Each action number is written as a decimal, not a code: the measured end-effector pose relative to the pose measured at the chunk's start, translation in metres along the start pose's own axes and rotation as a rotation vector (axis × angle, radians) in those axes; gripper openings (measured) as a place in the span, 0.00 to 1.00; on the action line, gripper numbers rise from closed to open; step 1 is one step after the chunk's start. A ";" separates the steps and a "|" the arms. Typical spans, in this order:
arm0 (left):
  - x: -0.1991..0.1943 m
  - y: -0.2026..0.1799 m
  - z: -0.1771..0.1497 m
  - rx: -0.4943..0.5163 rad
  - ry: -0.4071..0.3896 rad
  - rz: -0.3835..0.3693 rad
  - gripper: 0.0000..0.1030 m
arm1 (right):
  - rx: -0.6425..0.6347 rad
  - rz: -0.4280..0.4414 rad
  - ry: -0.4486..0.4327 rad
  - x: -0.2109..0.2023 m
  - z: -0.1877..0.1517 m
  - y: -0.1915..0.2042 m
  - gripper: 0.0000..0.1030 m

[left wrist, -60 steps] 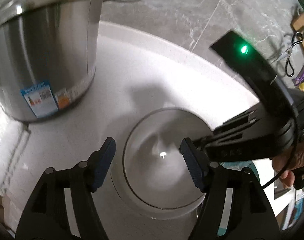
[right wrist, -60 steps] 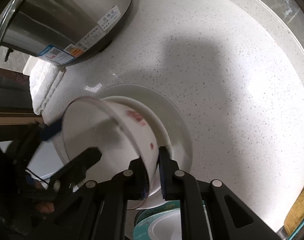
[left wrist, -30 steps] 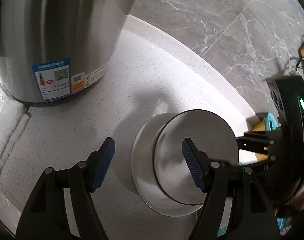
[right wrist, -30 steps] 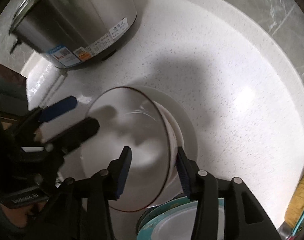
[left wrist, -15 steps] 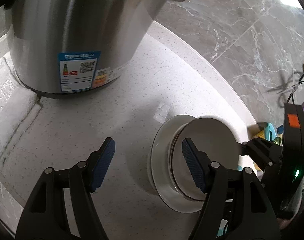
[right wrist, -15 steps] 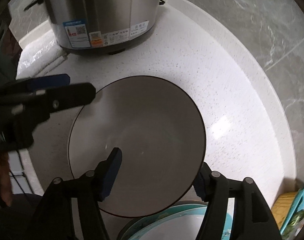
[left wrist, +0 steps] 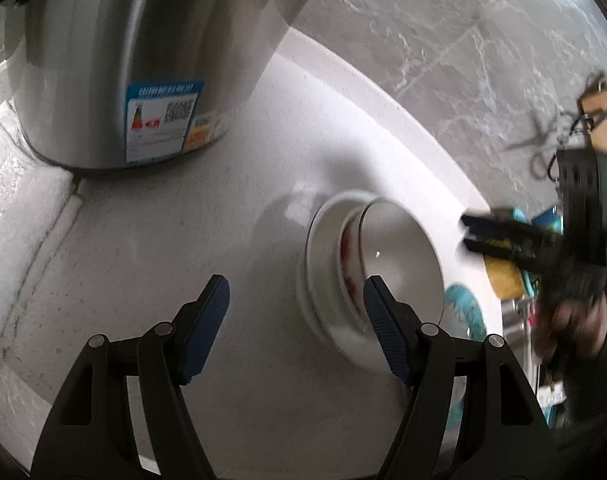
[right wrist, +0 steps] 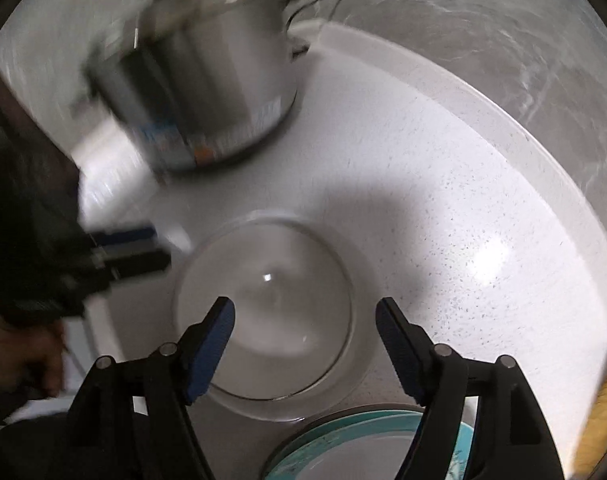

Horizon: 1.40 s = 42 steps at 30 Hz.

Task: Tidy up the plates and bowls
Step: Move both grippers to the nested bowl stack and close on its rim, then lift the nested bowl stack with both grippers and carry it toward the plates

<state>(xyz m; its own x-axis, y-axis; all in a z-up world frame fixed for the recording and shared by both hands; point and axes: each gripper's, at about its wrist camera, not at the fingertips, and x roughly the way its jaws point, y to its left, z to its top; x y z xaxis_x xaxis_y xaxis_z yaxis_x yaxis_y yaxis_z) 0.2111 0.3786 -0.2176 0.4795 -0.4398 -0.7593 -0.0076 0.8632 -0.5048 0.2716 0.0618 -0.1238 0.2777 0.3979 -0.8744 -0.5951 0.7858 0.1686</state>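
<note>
A white bowl with red marks point(left wrist: 399, 264) sits nested in another white bowl point(left wrist: 319, 280) on the white counter point(left wrist: 183, 248). In the right wrist view the stack point(right wrist: 271, 300) lies just ahead of the fingers. My right gripper point(right wrist: 305, 336) is open and empty above its near rim; it also shows in the left wrist view point(left wrist: 499, 240), right of the stack. My left gripper point(left wrist: 295, 320) is open and empty, left of the stack; it shows blurred in the right wrist view point(right wrist: 131, 248).
A steel cooker pot point(left wrist: 143, 60) with a blue label stands at the back left. A teal-rimmed plate point(right wrist: 367, 444) lies just in front of the bowls. A yellow object point(left wrist: 503, 276) lies at the right. A marble wall point(left wrist: 463, 40) backs the counter.
My right gripper let go of the white bowl, leaving it nested in the lower bowl, and pulled back, open. My left gripper drew away to the left.
</note>
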 end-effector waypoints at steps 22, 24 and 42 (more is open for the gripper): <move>0.041 -0.001 -0.007 0.031 0.201 0.072 0.66 | 0.140 0.110 0.216 0.057 -0.023 -0.074 0.45; 0.039 0.000 -0.008 0.034 0.202 0.070 0.67 | 0.134 0.112 0.228 0.062 -0.024 -0.072 0.43; 0.076 -0.006 0.005 -0.033 0.255 0.124 0.66 | 0.118 0.169 0.236 0.080 -0.026 -0.069 0.33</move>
<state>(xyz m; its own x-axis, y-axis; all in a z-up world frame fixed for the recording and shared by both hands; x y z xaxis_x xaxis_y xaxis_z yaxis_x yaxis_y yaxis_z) 0.2520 0.3412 -0.2705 0.2367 -0.3830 -0.8929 -0.0828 0.9077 -0.4113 0.3157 0.0270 -0.2169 -0.0087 0.4174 -0.9087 -0.5222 0.7731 0.3601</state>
